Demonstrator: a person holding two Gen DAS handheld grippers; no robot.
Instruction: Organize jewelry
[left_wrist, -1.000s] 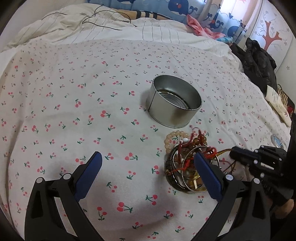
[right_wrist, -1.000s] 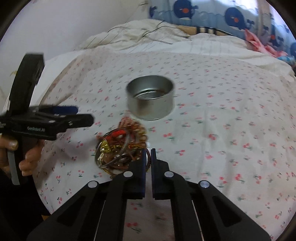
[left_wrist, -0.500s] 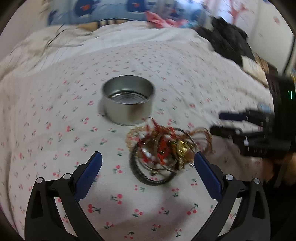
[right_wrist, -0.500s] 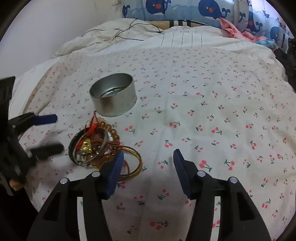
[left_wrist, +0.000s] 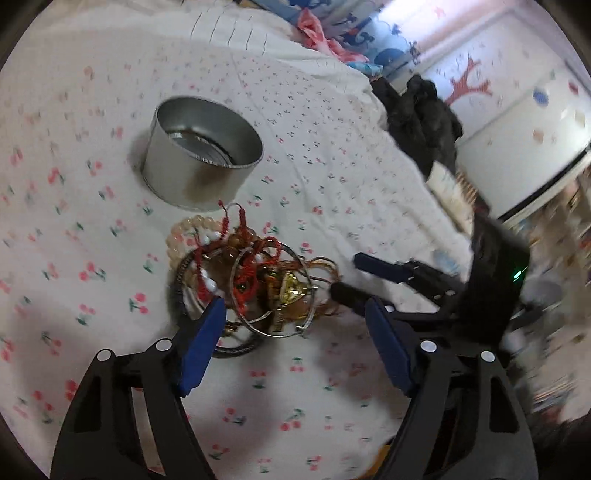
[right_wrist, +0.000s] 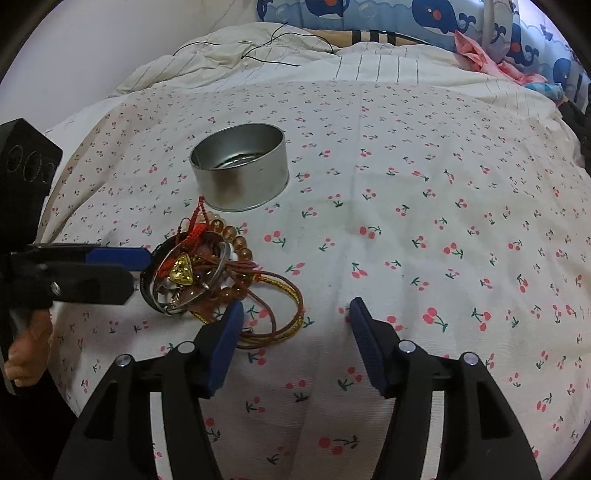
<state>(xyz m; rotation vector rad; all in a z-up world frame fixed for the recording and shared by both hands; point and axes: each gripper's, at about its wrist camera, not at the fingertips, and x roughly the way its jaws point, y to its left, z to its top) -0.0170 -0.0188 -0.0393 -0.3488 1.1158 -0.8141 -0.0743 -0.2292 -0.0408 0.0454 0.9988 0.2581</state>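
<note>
On the bed, a white sheet (right_wrist: 406, 206) printed with red cherries; whale-print bedding (right_wrist: 424, 14) upper right of right view. One round metal tin (right_wrist: 240, 166), upper centre-left. One tangled jewelry heap (right_wrist: 207, 273) just below it, apart. Left gripper (left_wrist: 295, 332) closing, pads astride the heap's near edge, not pressing. Right gripper (right_wrist: 295, 325) opening, only bare sheet between the pads.

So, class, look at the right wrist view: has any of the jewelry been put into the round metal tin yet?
No: the tin shows only its bare metal bottom, while the tangled jewelry lies beside it on the cherry-print sheet.
</note>
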